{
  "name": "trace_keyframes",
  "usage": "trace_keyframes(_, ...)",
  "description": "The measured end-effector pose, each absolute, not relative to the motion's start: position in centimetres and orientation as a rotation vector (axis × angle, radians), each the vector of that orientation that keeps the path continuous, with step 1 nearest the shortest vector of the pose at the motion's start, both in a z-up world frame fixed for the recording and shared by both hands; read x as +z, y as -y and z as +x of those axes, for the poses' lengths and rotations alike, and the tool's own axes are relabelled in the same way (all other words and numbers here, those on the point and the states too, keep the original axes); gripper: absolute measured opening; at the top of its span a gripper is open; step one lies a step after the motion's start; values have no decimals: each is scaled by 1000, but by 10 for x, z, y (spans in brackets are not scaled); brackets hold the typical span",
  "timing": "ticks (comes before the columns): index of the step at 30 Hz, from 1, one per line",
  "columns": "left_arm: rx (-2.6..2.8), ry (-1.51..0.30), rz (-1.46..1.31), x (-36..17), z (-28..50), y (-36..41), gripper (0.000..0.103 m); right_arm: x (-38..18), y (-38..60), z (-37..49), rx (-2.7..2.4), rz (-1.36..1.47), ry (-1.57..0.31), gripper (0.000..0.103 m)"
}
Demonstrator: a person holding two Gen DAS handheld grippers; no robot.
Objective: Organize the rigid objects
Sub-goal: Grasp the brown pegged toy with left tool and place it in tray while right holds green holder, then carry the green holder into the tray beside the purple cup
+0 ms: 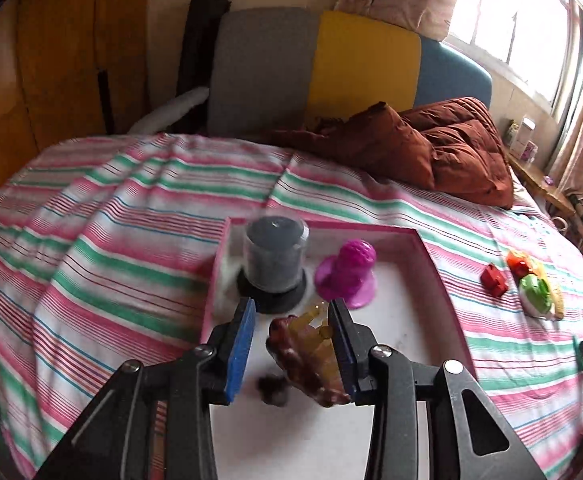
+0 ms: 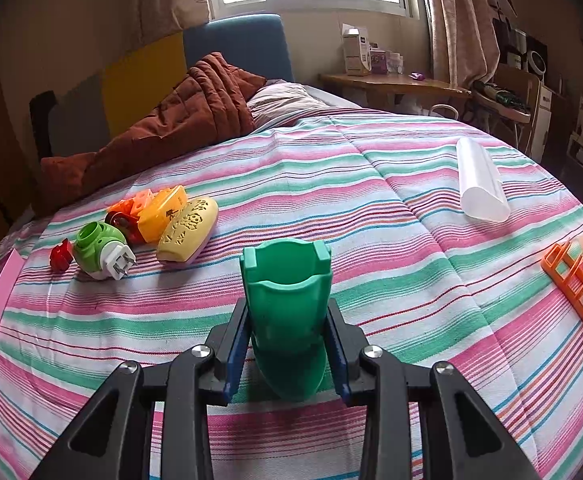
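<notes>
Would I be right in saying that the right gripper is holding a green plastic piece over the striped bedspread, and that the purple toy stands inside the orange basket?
Not quite. The purple toy stands inside the pink tray, beside the clear canister, as the left wrist view shows. The rest holds: the right gripper does hold the green plastic piece over the striped bedspread.

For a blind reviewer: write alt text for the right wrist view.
The right gripper is shut on a green plastic holder above a striped bedspread. Small plastic items, including a green plug-in device, lie left; a white tube lies right.
</notes>
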State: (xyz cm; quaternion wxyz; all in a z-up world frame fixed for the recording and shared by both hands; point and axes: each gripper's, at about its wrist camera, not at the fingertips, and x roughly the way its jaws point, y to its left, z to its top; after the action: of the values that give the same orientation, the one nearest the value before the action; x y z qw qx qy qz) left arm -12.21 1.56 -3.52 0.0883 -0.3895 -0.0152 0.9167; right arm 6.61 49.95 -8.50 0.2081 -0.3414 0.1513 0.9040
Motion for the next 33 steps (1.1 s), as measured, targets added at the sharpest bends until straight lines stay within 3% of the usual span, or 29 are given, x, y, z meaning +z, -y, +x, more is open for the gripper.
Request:
trace_keyframes(1, 2744, 48, -1162, -34, -124, -12, 43, -85, -500, 66, 2516, -950, -421, 35)
trace_keyframes(4, 2780, 142, -1175, -33, -123, 3, 68, -85, -499, 66, 2515, -949, -418, 35)
trace_keyframes(6, 2771, 273, -1149, -29, -116, 15, 74, -85, -499, 66, 2515, -948, -416, 35)
trace_keyframes(8, 2782, 377, -1111, -26, -106, 25, 86, -84, -499, 66, 2516, -945, -414, 35)
trace_keyframes(17, 2741, 470, -1106, -28, -64, 22, 97, -71, -486, 69, 2563, -920, -378, 35)
trace_keyframes(26, 2642, 473, -1133, -34, -38, 2, 99, -48, -438, 53, 2721, -921, -574, 35)
trace_keyframes(33, 2620, 414, -1111, -34, -26, -8, 101, -27, -373, 19, 2894, -976, -618, 35)
